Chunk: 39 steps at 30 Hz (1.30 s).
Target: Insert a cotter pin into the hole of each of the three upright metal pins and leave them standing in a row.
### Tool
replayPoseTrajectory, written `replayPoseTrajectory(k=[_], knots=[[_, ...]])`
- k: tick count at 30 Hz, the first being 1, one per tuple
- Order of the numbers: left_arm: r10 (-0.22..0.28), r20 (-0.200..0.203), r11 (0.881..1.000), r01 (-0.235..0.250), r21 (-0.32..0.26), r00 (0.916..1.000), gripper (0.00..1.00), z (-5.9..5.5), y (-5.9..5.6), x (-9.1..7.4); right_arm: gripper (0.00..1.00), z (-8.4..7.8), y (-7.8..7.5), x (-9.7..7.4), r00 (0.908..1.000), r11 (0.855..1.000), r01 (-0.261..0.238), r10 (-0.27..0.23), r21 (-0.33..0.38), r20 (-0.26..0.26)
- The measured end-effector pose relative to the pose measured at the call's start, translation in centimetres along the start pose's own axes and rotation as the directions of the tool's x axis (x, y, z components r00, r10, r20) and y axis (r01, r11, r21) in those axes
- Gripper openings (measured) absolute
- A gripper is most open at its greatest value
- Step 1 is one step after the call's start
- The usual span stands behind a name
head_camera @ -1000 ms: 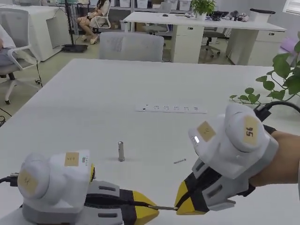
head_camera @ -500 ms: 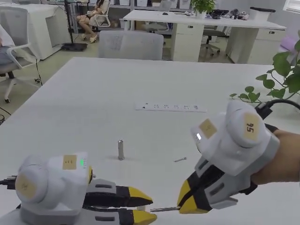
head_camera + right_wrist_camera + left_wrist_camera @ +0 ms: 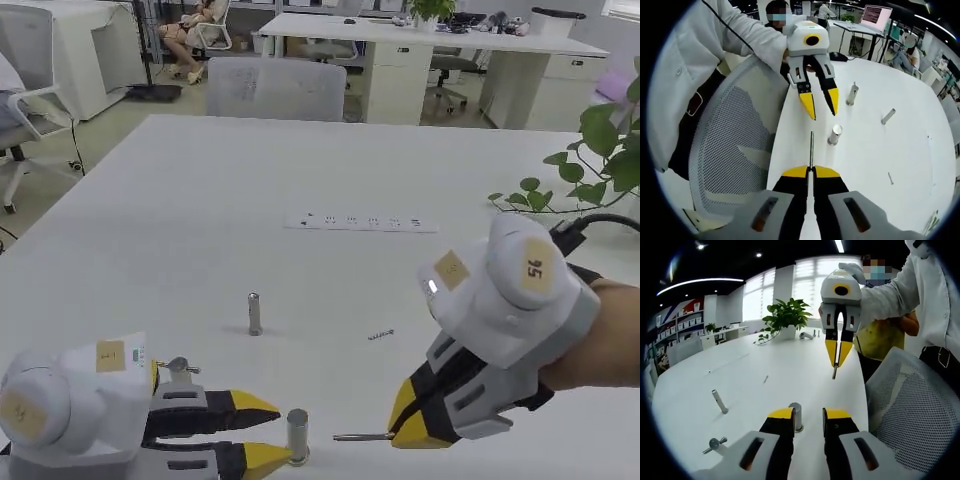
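Observation:
A short upright metal pin (image 3: 297, 435) (image 3: 796, 416) (image 3: 835, 134) stands on the white table just ahead of my left gripper (image 3: 281, 431) (image 3: 810, 415), whose jaws are open and apart from it. My right gripper (image 3: 396, 432) (image 3: 810, 171) is shut on a thin cotter pin (image 3: 360, 437) (image 3: 811, 147) that points at that metal pin from a short distance. A second bare pin (image 3: 254, 313) (image 3: 719, 401) stands farther out. A third pin (image 3: 178, 367) (image 3: 715, 443) (image 3: 853, 94), with a cotter pin through it, is beside the left gripper's body.
A loose cotter pin (image 3: 381, 335) (image 3: 765, 379) lies mid-table. A white power strip (image 3: 360, 222) lies beyond it and a potted plant (image 3: 600, 160) is at the right edge. A grey mesh chair (image 3: 920, 405) stands at the near table edge.
My left gripper has opened, let go of the metal pin and drawn back to the left. The pin now stands free. The right gripper still holds the cotter pin near it.

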<state>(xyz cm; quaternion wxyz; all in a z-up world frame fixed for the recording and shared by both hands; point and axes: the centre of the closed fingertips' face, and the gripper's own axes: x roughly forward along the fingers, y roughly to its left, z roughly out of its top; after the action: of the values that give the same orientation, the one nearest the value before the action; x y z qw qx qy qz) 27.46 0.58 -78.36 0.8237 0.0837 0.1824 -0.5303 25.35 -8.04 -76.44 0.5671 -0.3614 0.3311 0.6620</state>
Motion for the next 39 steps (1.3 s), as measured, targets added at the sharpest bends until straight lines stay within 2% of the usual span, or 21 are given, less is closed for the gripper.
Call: replayPoseTrajectory(k=[4,7,15,28,33,39], knots=[[0.009,-0.013,1.0,-0.008,0.013,0.9999,0.24,-1.0,0.8,0.5,0.03,-0.3,-0.2,0.1,1.0,1.0,0.001,-0.001,0.011,-0.004],[0.009,-0.043,1.0,-0.008,0.023,0.999,0.25,-2.2,1.5,1.2,0.03,-0.6,-0.4,0.1,1.0,1.0,0.001,-0.001,0.02,-0.008],[-0.001,-0.073,0.999,0.004,0.036,0.9974,0.26,-3.7,1.8,3.2,0.03,-1.0,-0.8,0.0,0.9999,0.999,0.008,-0.007,0.043,-0.01],[-0.007,-0.061,1.0,0.008,0.029,0.9981,0.19,-3.9,1.7,4.5,0.03,-1.5,-1.3,0.4,0.9999,0.997,0.014,-0.013,0.077,-0.005],[-0.004,-0.056,0.999,0.007,0.05,0.9984,0.17,-4.0,1.6,5.0,0.03,-1.6,-1.5,0.6,0.9999,0.996,0.013,-0.013,0.085,-0.006],[0.004,-0.058,0.999,-0.001,0.052,0.9983,0.11,-4.0,1.9,5.0,0.03,-1.4,-1.9,1.1,0.9999,0.995,0.015,-0.015,0.095,-0.003]])
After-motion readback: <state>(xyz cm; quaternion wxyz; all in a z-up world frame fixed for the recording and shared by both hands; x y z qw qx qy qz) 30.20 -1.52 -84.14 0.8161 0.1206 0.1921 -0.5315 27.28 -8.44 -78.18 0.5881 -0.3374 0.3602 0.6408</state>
